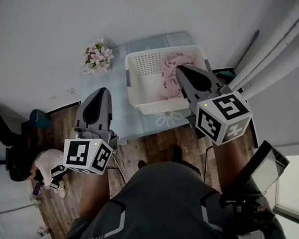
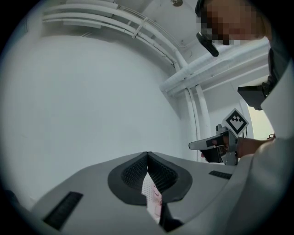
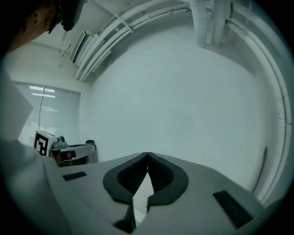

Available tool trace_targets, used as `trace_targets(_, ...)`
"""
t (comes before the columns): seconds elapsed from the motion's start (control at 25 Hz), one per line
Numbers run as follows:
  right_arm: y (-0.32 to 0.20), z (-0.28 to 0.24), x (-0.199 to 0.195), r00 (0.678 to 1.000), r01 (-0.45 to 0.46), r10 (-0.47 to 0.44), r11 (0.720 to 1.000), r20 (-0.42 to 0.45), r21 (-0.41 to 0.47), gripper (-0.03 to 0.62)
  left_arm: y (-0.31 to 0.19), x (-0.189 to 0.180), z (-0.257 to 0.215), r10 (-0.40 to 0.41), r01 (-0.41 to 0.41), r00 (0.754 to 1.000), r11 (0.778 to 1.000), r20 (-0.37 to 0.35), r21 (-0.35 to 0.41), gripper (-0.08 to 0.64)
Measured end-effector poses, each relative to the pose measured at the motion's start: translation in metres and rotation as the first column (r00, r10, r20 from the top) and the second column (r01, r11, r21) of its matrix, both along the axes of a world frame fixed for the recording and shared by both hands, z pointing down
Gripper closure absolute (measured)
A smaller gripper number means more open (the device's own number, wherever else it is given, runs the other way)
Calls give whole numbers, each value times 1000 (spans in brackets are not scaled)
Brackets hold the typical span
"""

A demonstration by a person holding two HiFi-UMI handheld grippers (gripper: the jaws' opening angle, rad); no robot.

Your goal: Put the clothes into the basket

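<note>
2 marker cubes carry the only print: b/w square patterns, one on the L cube (image 1: 87,155) and one on the R cube (image 1: 223,117). No letters can be read on them.

White lattice laundry basket (image 1: 144,64) sits on a pale blue surface (image 1: 154,123) w/ a faint petal print. Pink clothes (image 1: 170,74) lie bunched inside it, toward its right side. Pink-and-white flower bunch (image 1: 97,57) lies just left of the basket, apart from it.

L gripper (image 1: 102,91): jaws pressed together at the tips, pinching nothing, near the blue surface's left edge above the wood floor (image 1: 152,142). R gripper (image 1: 180,68): jaws also pressed together and empty; in head view its tip shows over the basket's right half, over the clothes.

Lower left, a person (image 1: 46,167) in a white top is on the floor.
</note>
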State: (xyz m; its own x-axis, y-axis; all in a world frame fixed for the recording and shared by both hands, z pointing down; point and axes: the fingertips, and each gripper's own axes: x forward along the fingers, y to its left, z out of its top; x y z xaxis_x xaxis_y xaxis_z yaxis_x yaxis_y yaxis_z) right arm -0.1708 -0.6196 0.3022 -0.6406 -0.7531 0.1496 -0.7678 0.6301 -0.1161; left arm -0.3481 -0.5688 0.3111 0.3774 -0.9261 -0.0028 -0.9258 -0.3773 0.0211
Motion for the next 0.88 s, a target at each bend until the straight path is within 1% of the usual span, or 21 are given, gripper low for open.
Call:
trace_targets(0.12,8,-2,-4,1000,-15,15,1000,0,-4,577,1,-7,-4,1,0,1000,1000,-10,11,552)
trace_targets(0.28,13,-4,-6,999,-34,34,999,-11,16,578,2,-18,-6,-31,31,999,999,-24,6,552)
trace_targets(0.44,15,-9,-6,998,-56,57,998,-7,41,578,2,-30,-8,-71,72,993,997,-89,9,552)
trace_targets(0.56,16,-15,-7,999,-50,51,997,-1,59,578,1,-31,-9,-63,63,993,998,-103,-1,552)
trace_targets(0.72,15,-25,-10,1000,-27,26,996,10,81,578,1,-29,-11,-43,44,991,999,-125,6,552)
trace_targets(0.88,14,-26,-12,1000,-13,14,996,-5,88,579,3,-24,-12,-36,37,992,999,-117,10,552)
